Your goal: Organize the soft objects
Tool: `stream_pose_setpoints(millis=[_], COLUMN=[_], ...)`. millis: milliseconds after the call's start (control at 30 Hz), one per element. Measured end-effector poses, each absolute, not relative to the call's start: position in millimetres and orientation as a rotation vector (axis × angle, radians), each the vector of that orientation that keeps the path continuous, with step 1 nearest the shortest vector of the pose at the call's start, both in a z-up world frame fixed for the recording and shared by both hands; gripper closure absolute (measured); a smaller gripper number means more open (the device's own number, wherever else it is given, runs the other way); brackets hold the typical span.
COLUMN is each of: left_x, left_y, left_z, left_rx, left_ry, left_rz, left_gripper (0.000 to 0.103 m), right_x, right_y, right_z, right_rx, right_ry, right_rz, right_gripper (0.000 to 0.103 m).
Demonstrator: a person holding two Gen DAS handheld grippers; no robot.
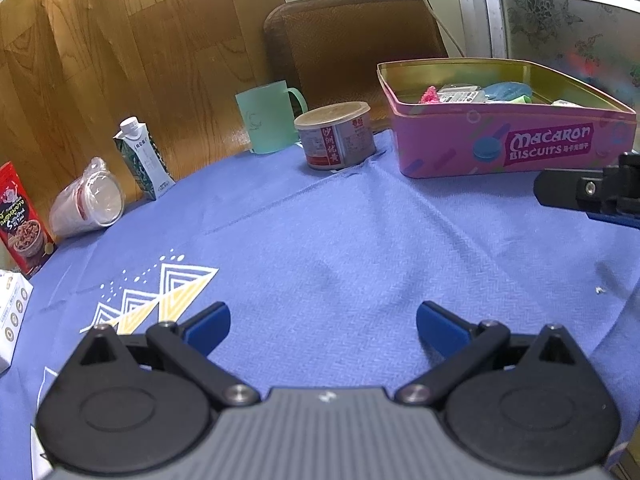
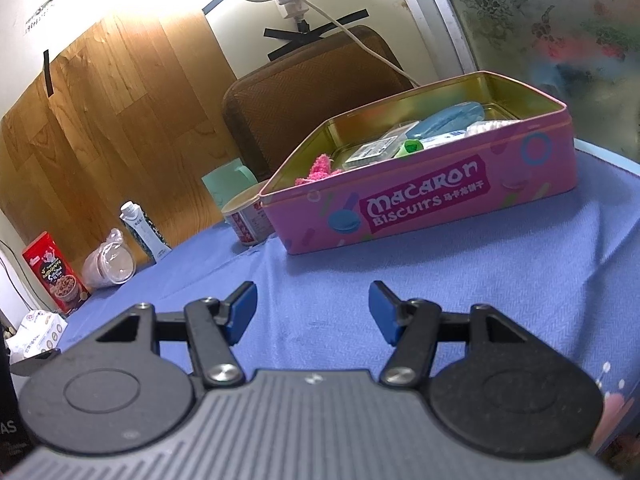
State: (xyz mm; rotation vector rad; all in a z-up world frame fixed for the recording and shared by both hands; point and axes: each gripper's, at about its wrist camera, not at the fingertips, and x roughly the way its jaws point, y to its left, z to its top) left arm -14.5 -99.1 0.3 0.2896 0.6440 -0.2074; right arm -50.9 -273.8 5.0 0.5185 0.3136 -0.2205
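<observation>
A pink Macaron Biscuits tin [image 1: 516, 148] stands open at the back right of the blue tablecloth; it also shows in the right wrist view [image 2: 432, 204]. Inside lie a pink fluffy item [image 2: 320, 168], a blue soft item [image 2: 448, 118], a green piece [image 2: 412, 147] and flat packets. My left gripper [image 1: 323, 328] is open and empty over bare cloth in front of the tin. My right gripper [image 2: 312, 310] is open and empty, near the tin's front wall. Part of the right gripper shows at the right edge of the left wrist view [image 1: 592, 196].
Along the table's back-left edge stand a round can [image 1: 336, 136], a mint mug [image 1: 268, 116], a small carton [image 1: 142, 158], a tipped plastic cup [image 1: 90, 200] and a red snack box [image 1: 20, 220]. A brown chair back [image 1: 352, 40] rises behind the table.
</observation>
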Motion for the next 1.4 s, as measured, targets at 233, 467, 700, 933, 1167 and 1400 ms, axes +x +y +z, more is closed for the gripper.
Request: stream_pose_setpoints(millis=[233, 467, 700, 933, 1167, 1400], left_x=[-15.2, -16.5, -18.3, -19.7, -20.5, -21.8], left_y=[-98.4, -100.0, -102.9, -105.1, -103.9, -104.4], left_z=[-0.1, -0.4, -1.9, -2.4, -2.9, -2.5], left_rx=[0.295, 0.299, 0.313, 0.32, 0.326, 0.327], left_ry=[0.642, 0.642, 0.637, 0.634, 0.63, 0.627], left_rz=[-0.204, -0.199, -0.195, -0.19, -0.196, -0.198], left_gripper=[0.0, 0.0, 0.0, 0.0, 0.0, 0.0], right_x=[-52.8, -54.1, -55.6, -56.4, -56.4, -56.9], right_y=[-269.2, -268.2, -270.3, -266.6, -265.9, -264.3], right_z=[5.2, 5.0, 4.2, 3.6, 3.4, 3.3], right_rx=[0.524, 0.53, 0.541, 0.549, 0.55, 0.551], right_ry=[0.31, 0.307, 0.301, 0.298, 0.298, 0.295], right_rz=[-0.232, -0.238, -0.248, -0.259, -0.261, -0.267], right_gripper=[0.039, 0.039, 0.039, 0.039, 0.039, 0.039])
